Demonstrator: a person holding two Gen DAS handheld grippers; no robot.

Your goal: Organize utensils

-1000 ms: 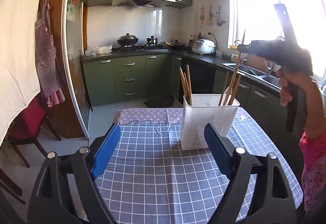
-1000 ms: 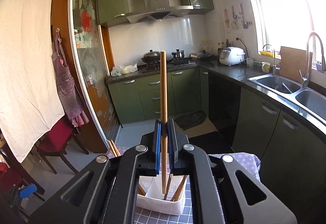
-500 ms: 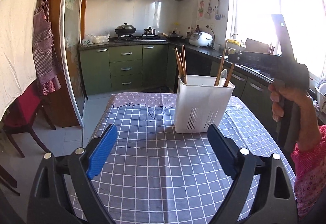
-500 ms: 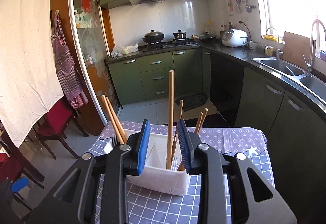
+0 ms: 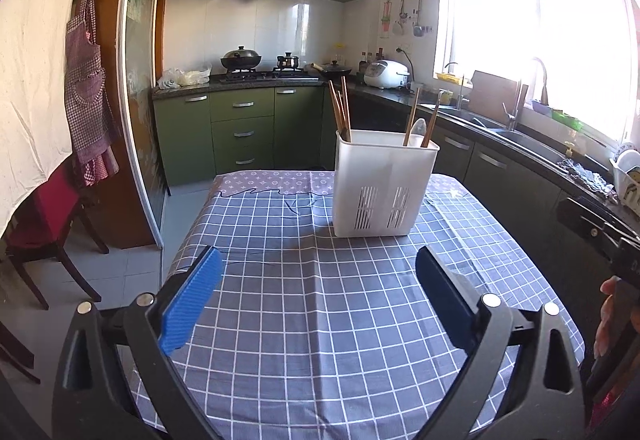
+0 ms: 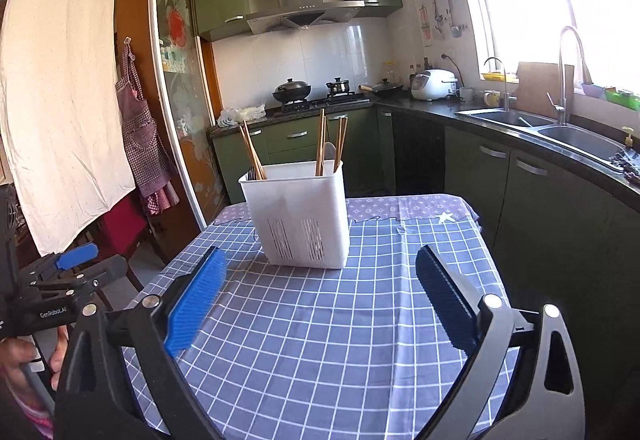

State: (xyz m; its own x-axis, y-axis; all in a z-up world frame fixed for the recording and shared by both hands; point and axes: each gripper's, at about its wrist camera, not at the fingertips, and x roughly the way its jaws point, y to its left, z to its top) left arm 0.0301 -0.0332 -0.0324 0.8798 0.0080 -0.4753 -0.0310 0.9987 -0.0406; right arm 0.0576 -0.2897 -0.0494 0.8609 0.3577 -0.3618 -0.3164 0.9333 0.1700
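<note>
A white utensil holder [image 5: 384,187] stands on the blue checked tablecloth [image 5: 320,320], toward its far end; it also shows in the right wrist view [image 6: 300,215]. Wooden chopsticks [image 5: 340,107] stand in its left compartment and more chopsticks [image 5: 424,117] with a pale spoon in its right one. My left gripper [image 5: 316,300] is open and empty, well short of the holder. My right gripper [image 6: 320,292] is open and empty, also back from the holder.
The table's right edge faces dark green cabinets and a sink counter [image 6: 560,127]. A red chair [image 5: 44,215] stands left of the table by a sliding door. The stove with pots [image 5: 260,67] is at the back wall.
My right gripper opened and let a chopstick drop into the holder's right compartment, then drew back and down. My left gripper also pulled back from the holder.
</note>
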